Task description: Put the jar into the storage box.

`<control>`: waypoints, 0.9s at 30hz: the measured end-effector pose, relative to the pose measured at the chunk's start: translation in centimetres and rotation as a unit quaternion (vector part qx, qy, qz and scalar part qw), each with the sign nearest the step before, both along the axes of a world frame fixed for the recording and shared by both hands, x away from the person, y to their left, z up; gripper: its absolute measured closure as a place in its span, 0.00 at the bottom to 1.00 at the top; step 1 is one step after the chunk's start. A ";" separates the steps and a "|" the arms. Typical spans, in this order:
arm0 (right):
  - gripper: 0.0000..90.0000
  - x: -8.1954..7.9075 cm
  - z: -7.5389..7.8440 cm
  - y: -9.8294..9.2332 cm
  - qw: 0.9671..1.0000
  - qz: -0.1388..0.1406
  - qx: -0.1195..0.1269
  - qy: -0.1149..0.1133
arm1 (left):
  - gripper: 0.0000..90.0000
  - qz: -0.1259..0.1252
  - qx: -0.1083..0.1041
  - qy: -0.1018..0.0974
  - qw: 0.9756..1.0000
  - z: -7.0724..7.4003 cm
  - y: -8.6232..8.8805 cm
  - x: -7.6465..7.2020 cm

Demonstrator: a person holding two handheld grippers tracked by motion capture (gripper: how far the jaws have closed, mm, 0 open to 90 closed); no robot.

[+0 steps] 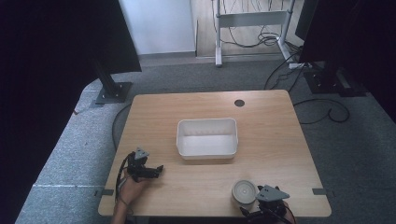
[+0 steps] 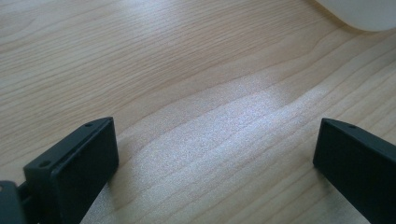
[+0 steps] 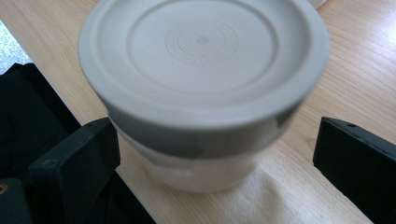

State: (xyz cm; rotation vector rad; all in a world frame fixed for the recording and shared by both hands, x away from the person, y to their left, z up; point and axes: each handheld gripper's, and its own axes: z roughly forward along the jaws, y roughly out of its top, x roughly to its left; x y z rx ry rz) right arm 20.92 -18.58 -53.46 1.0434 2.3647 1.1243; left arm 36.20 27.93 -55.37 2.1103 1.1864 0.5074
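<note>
Lidded tub (image 3: 203, 93) sits at the bench's (image 1: 280, 140) near edge, between your R gripper's (image 3: 217, 163) spread jaws, not yet pinched. Looks like the grasp step: close on it next. L gripper (image 2: 215, 172) spread, empty, over bare bench.

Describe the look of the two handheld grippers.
Both are black. The left gripper and right gripper each carry a grey three-cornered plate on top, and dark cables trail from each towards the person. In the gripper views the jaws are flat, blocky black plastic with small holes near the top edges.
</note>
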 end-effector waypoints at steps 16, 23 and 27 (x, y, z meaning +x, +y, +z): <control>0.10 1.1 0.3 2.0 1.000 0.006 -0.003 -0.009 | 0.00 0.000 0.000 0.000 1.000 0.0 0.0 0.1; 0.11 1.1 0.3 2.3 1.000 -0.013 0.000 -0.006 | 0.00 0.000 0.000 0.000 1.000 0.0 0.0 0.1; 0.11 1.2 0.4 2.4 1.000 -0.019 -0.006 -0.007 | 0.00 0.000 0.000 0.001 1.000 0.0 0.0 0.1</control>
